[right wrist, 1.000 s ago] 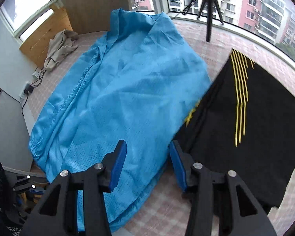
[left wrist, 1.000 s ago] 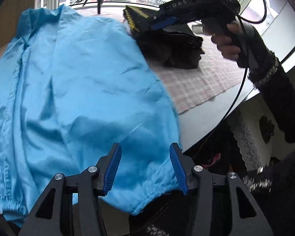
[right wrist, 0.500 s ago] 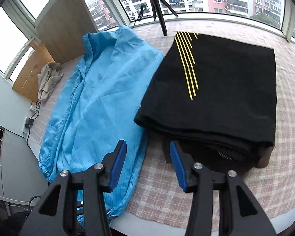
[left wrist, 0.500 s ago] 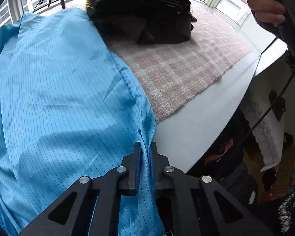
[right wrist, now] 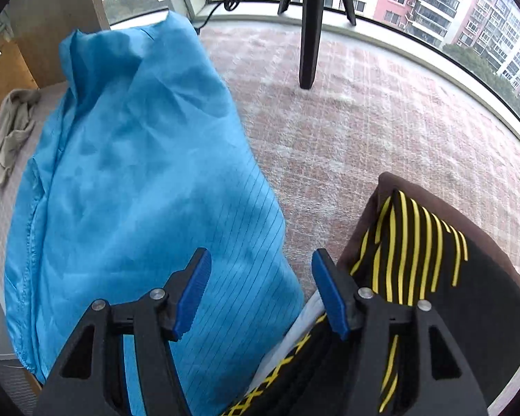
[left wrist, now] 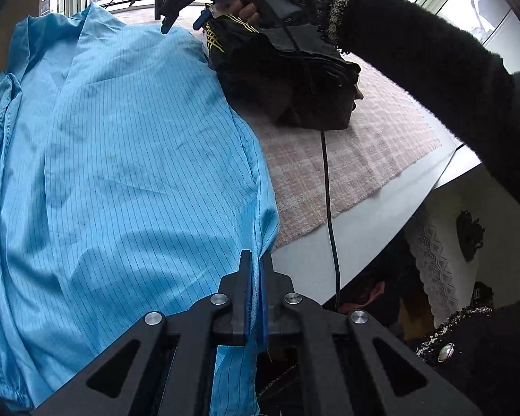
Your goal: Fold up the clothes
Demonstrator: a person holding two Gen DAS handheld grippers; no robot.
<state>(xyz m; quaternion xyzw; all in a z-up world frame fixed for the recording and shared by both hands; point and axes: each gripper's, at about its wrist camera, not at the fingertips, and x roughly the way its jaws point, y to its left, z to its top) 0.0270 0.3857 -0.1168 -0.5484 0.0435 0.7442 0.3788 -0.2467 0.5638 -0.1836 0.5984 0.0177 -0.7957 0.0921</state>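
Blue shirt (left wrist: pixel 121 173) hem pinched by left gripper (left wrist: pixel 256 298); only right-wrist view shows right gripper (right wrist: pixel 260 291) opening, empty.

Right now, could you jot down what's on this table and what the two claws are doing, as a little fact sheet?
Blue garment: spread flat, thin dark pinstripes
Left claw: shut on the blue garment's near edge
Right claw: jaws opening, nothing pinched, above the gap between the two garments
Black garment: folded pile with yellow stripes, beside the blue garment
Pink checked cloth: covers the table
Tripod: stands by the window
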